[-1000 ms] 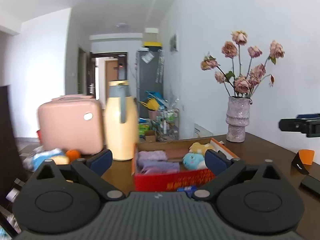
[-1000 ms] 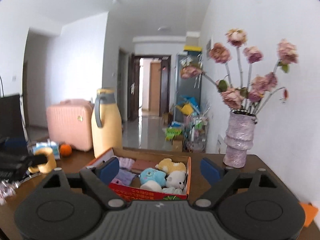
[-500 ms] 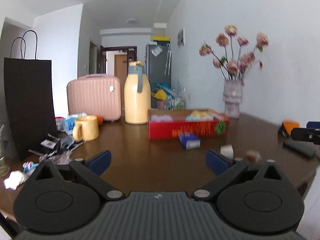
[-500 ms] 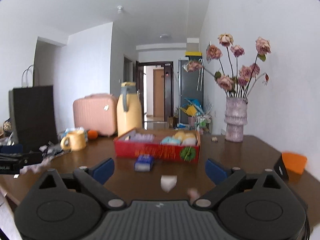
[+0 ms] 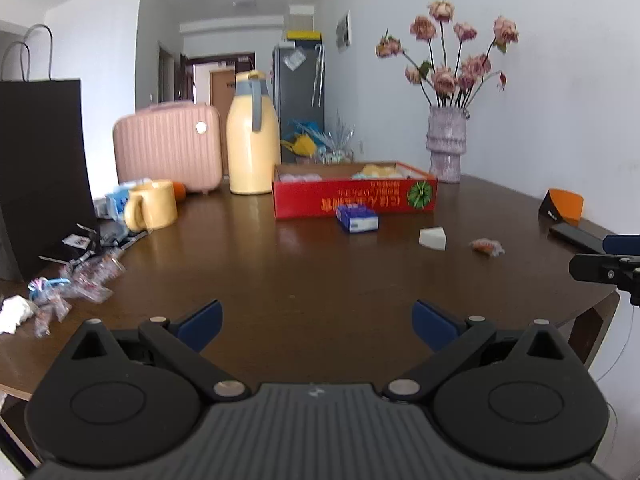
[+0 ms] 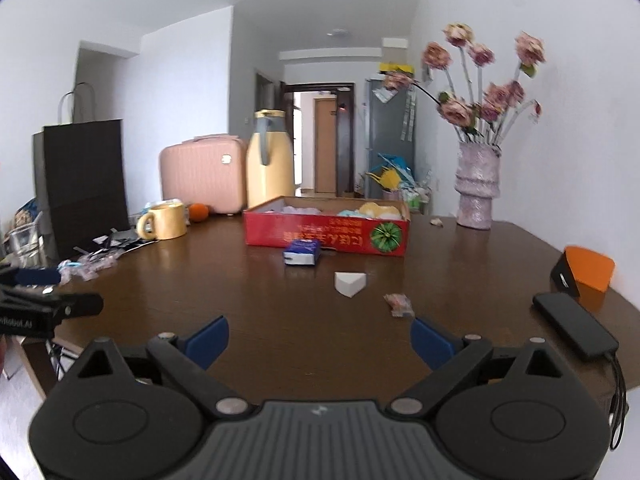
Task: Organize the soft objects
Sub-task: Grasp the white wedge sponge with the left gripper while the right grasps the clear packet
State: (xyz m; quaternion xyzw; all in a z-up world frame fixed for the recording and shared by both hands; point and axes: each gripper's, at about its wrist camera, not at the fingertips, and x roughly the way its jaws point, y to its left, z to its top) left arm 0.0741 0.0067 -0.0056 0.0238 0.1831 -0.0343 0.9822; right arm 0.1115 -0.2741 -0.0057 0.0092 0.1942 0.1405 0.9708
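Note:
A red cardboard box (image 5: 354,196) (image 6: 326,234) stands on the brown table, with soft plush toys and folded cloths (image 6: 378,210) just showing over its rim. In front of it lie a blue tissue pack (image 5: 357,218) (image 6: 302,252), a white wedge sponge (image 5: 432,238) (image 6: 350,283) and a small crumpled wrapper (image 5: 486,246) (image 6: 398,304). My left gripper (image 5: 316,322) and right gripper (image 6: 320,336) both hover over the near table edge, well short of the box. Both are open, with nothing between the blue pads.
A yellow jug (image 5: 253,136), pink case (image 5: 168,146), yellow mug (image 5: 152,205) and black paper bag (image 5: 42,176) stand at the left and back. A vase of dried flowers (image 6: 478,190) is at the back right. A phone (image 6: 574,330) and orange stand (image 6: 584,274) lie at the right edge.
Both grippers have pulled back from just over the box to the near table edge and dropped lower. The box now looks far and small, and the loose items in front of it have come into view.

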